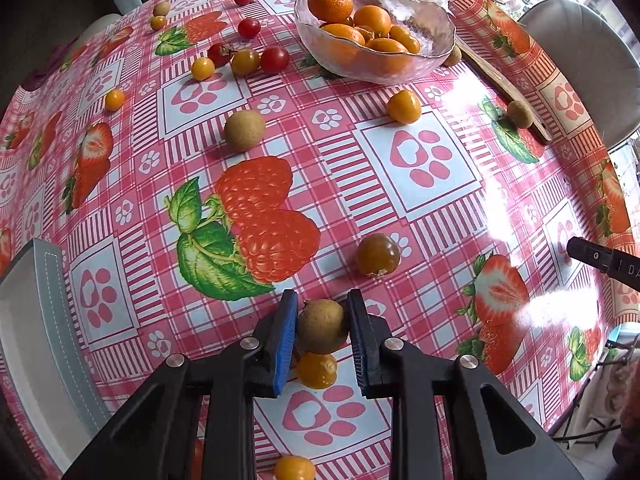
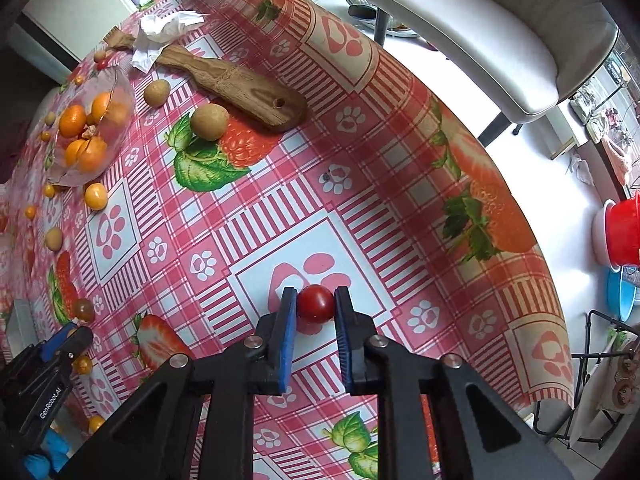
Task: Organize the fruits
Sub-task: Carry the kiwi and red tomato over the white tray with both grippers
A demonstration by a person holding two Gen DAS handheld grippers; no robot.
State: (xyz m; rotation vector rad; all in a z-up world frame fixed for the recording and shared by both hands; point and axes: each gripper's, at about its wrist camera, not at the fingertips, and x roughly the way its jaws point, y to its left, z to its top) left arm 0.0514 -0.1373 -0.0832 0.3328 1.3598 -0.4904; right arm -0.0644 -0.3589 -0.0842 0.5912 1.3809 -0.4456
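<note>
My left gripper points down at the strawberry-print tablecloth and is shut on a round brown fruit, its blue pads pressing both sides. A yellow-orange cherry tomato lies just under it, and a brownish tomato a little ahead. My right gripper is shut on a red cherry tomato that sits on a paw-print square. A glass bowl with several oranges stands at the far side. The left gripper also shows low on the left in the right wrist view.
Loose red and yellow cherry tomatoes and brown fruits are scattered over the cloth. A wooden board and crumpled tissue lie beyond the bowl. A grey chair stands past the table's right edge.
</note>
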